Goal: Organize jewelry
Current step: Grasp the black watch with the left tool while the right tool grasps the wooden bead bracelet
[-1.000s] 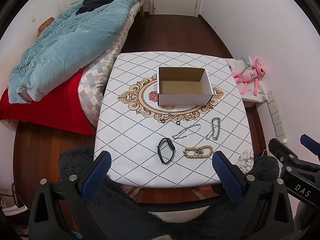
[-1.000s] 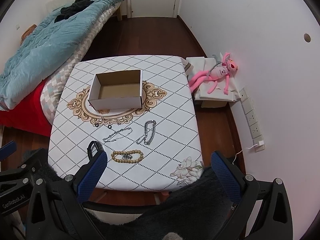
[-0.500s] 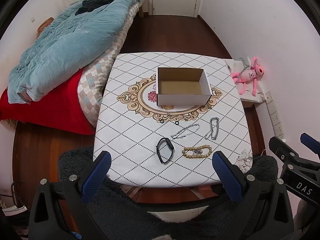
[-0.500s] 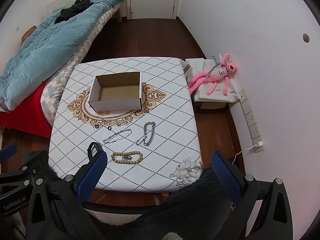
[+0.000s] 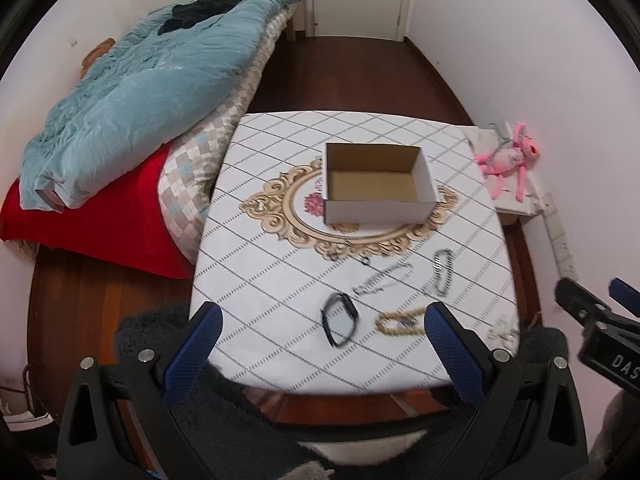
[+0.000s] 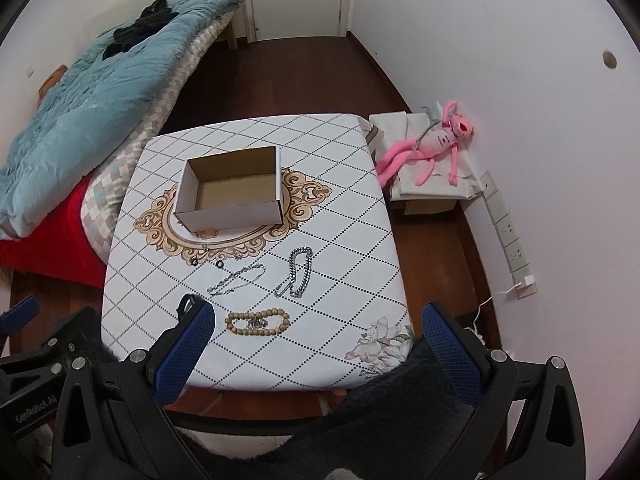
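Right wrist view gives us the sharper look: bead bracelet [image 6: 257, 322], two silver chains [image 6: 297, 272] and two small rings [image 6: 219, 264] lie near the table [image 6: 344, 216] front edge, box [image 6: 232, 192] behind. Only our left view shows the whole black band [image 5: 340, 319]. Both grippers [image 5: 318, 334] [image 6: 316, 330] hang wide apart, holding nothing.

Bracelets [image 6: 258, 321] and chains [image 6: 296, 272] lie before the open box [image 6: 230, 194].

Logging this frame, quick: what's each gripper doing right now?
Left gripper: open, holding nothing.
Right gripper: open, holding nothing.
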`<action>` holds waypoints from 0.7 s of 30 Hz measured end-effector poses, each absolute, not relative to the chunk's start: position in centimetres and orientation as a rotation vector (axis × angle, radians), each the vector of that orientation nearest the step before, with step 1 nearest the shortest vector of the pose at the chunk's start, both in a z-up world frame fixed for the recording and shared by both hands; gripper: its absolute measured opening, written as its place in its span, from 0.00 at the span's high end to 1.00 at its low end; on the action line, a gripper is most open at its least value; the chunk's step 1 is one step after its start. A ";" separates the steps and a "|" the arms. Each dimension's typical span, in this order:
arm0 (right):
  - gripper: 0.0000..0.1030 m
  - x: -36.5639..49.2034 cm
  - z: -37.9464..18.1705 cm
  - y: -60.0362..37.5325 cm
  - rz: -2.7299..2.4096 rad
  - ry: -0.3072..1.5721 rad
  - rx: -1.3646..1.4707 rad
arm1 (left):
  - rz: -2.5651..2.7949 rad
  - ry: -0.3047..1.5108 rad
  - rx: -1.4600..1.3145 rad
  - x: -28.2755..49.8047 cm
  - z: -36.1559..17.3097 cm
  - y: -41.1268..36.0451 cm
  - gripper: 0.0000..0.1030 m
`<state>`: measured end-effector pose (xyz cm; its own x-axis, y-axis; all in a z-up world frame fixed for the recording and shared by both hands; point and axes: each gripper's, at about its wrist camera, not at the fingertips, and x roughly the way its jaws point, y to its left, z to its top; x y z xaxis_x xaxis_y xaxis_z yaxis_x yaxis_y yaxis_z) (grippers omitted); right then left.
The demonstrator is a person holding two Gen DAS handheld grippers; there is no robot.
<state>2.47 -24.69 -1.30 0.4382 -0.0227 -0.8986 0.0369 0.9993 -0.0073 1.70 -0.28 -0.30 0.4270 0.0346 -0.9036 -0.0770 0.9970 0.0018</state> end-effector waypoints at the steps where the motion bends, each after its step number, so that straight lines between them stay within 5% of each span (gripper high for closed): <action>1: 0.00 2.9 -1.9 -24.9 -0.047 1.123 0.019 | 0.077 1.127 -0.039 2.1 -0.9 -0.2 0.00; 11: 0.03 7.4 -13.6 -25.9 -0.067 1.291 0.039 | 0.130 1.239 0.006 5.3 -10.5 0.5 0.01; 15: 0.20 7.9 -19.1 -25.2 -0.044 1.401 0.054 | 0.121 1.339 -0.012 5.9 -15.0 0.8 0.17; 21: 0.30 7.7 -24.3 -23.4 0.000 1.482 0.071 | 0.087 1.453 -0.071 6.1 -19.8 0.7 0.30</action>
